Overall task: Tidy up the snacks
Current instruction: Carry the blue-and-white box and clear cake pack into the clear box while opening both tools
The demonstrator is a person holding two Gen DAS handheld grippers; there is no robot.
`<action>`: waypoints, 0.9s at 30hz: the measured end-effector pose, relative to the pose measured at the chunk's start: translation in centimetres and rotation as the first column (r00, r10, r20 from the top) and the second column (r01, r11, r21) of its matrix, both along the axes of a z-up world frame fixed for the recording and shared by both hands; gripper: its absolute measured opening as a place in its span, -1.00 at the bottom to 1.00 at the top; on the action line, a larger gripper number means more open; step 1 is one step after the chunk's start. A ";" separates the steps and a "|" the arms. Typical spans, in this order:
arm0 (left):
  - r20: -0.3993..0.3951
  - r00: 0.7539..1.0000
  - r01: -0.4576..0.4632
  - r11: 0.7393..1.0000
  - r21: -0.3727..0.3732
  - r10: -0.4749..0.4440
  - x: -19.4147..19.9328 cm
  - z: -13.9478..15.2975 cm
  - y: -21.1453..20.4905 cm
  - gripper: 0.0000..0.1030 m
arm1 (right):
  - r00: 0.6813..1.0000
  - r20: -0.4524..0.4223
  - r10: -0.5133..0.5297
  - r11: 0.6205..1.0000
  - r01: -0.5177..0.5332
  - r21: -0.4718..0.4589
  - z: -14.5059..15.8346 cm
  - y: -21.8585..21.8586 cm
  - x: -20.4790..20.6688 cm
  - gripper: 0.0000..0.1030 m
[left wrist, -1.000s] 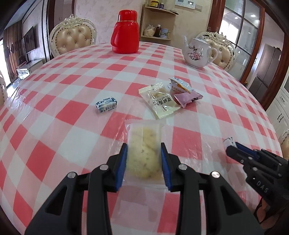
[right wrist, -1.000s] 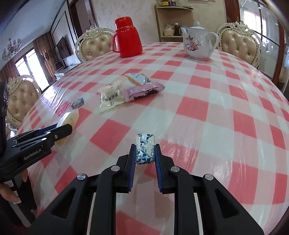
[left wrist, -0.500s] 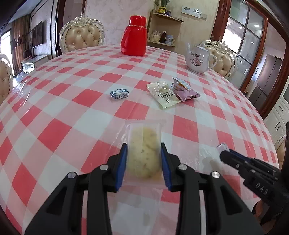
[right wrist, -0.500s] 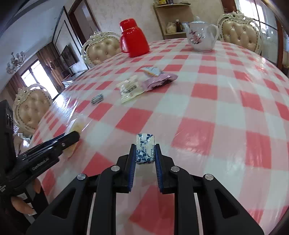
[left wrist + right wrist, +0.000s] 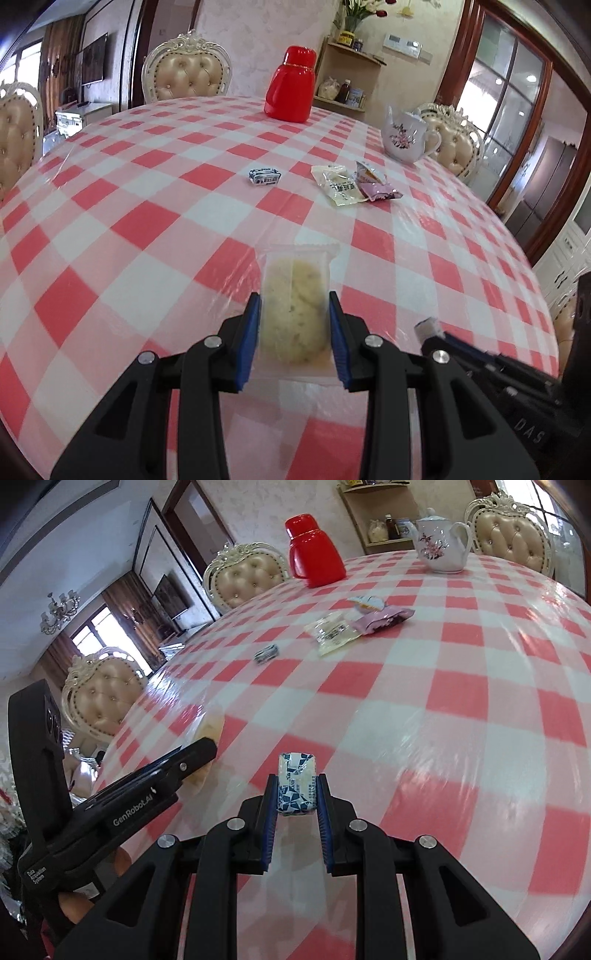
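Both snacks clamped between gripper pads: cookie packet [image 5: 293, 306], candy [image 5: 296, 789].

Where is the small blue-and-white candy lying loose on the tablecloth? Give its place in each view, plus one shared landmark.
Left wrist view: the loose candy lies upper middle, left of the pale snack packet.
Right wrist view: the same candy lies left of centre, upper part, again left of that packet.
Shared landmark: the red flask stands on the table beyond it in both.
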State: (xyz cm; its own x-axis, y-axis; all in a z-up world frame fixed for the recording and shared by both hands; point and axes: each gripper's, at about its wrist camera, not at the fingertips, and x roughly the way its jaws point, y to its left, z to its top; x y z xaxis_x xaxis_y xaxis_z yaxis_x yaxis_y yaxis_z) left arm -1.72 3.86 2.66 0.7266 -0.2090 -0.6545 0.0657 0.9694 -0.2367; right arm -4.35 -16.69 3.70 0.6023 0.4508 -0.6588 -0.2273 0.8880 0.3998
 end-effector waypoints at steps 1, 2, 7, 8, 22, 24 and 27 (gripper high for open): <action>0.003 1.000 0.002 1.000 -0.011 -0.002 -0.4 0.0 0.2 -0.31 | 1.000 0.004 0.006 1.000 -0.006 0.003 0.1 0.2 -0.5 -0.60; 0.010 1.000 0.002 1.000 -0.026 -0.002 -0.8 0.1 0.3 -0.31 | 1.000 0.008 0.012 1.000 -0.012 0.004 0.1 0.3 -0.9 -0.60; 0.017 1.000 0.008 0.999 -0.054 -0.007 -3.3 0.1 0.9 -0.31 | 0.999 0.005 0.034 0.999 -0.034 0.023 0.1 0.8 -2.7 -0.60; 0.015 1.000 0.008 0.999 -0.049 -0.007 -3.7 0.2 0.8 -0.31 | 0.999 0.005 0.039 0.999 -0.039 0.023 0.1 1.0 -3.1 -0.60; 0.030 0.999 -0.018 0.996 0.087 0.015 -13.1 2.3 4.1 -0.31 | 0.986 0.029 0.162 0.987 -0.162 -0.015 0.8 5.0 -8.3 -0.60; 0.030 0.999 -0.026 0.995 0.097 0.023 -14.1 2.4 4.9 -0.31 | 0.983 0.037 0.182 0.983 -0.181 -0.026 1.1 5.8 -9.2 -0.60; 0.033 0.998 -0.062 0.991 0.115 0.058 -15.9 2.6 7.0 -0.31 | 0.975 0.057 0.214 0.976 -0.212 -0.041 1.8 6.9 -10.5 -0.60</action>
